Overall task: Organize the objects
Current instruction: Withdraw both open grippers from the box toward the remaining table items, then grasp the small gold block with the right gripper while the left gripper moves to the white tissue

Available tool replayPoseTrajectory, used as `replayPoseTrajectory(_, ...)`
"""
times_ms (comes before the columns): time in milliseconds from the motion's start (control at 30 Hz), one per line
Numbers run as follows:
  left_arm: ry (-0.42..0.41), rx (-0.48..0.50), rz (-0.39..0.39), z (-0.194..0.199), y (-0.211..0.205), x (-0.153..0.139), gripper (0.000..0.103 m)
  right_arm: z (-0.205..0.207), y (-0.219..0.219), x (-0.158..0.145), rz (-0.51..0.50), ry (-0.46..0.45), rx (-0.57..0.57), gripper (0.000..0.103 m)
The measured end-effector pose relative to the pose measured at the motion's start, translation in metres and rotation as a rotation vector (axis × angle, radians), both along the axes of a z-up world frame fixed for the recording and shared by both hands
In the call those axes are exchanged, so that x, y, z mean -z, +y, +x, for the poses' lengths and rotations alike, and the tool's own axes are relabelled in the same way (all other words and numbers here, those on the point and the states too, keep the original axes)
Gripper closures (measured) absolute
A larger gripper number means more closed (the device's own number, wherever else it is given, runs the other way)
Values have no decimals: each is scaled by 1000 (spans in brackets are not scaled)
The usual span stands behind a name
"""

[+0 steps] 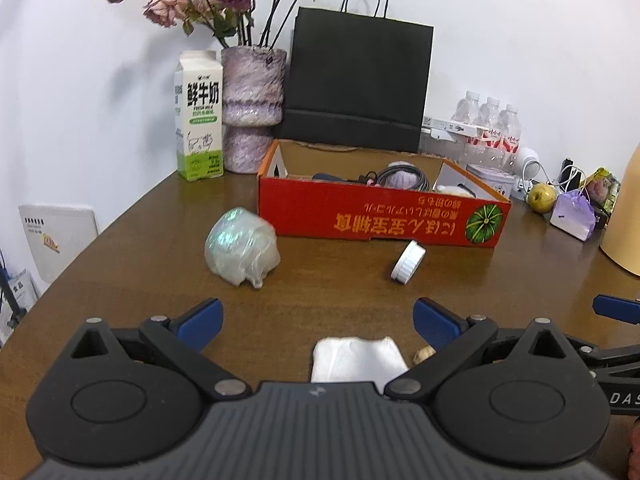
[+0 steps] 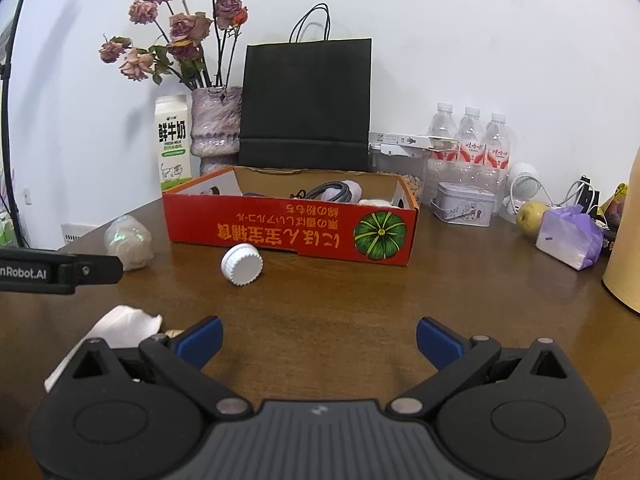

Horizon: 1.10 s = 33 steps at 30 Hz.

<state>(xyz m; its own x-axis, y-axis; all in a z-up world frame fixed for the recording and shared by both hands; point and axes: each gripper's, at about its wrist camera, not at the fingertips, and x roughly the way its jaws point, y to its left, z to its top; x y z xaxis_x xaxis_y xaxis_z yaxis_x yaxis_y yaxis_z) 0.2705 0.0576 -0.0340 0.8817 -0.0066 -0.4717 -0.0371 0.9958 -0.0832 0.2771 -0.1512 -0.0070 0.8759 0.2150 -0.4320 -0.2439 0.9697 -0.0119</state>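
White screw cap (image 2: 242,265) is lying on its side on the tabletop (image 2: 360,300), just before the red cardboard box (image 2: 292,230); iridescent wrapped bundle (image 1: 240,246) is sitting left of it. I am holding left tool (image 1: 318,320) and right tool (image 2: 319,336) spread wide, both gripping nothing, crumpled tissue (image 1: 356,358) near the left one.

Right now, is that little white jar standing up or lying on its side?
On its side. The white jar rests on its ribbed wall on the table, its round end facing the camera, before the red box.
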Motion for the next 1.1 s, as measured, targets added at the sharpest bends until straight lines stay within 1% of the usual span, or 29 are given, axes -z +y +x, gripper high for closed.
replayPoseTrajectory(133, 26, -5, -12, -8, 5, 5, 0, -9, -3, 1, 17, 15, -12, 0)
replayPoseTrajectory(233, 43, -7, -23, -11, 10, 9, 0, -10, -1, 2, 18, 43, -41, 0)
replayPoseTrajectory(333, 43, -8, -25, -14, 11, 9, 0, -10, 4, 4, 3, 82, -77, 0)
replayPoseTrajectory(433, 47, -17, -13, -15, 11, 9, 0, -7, 13, 7, -24, 113, -90, 0)
replayPoseTrajectory(567, 53, -53, -14, -16, 16, 9, 0, 0, 22, 10, -20, 150, -104, 1)
replayPoseTrajectory(733, 49, -92, -4, -18, 26, 8, 0, 10, 43, 11, -34, 166, -140, 11)
replayPoseTrajectory(800, 47, -98, -10, -18, 31, 7, 0, 14, 49, 12, -37, 166, -152, 13)
replayPoseTrajectory(933, 44, -120, -25, -20, 41, 7, 0, 22, 62, 13, -50, 173, -155, 23)
replayPoseTrajectory(1100, 36, -121, -40, -21, 45, 5, 0, 33, 69, 14, -29, 200, -158, 32)
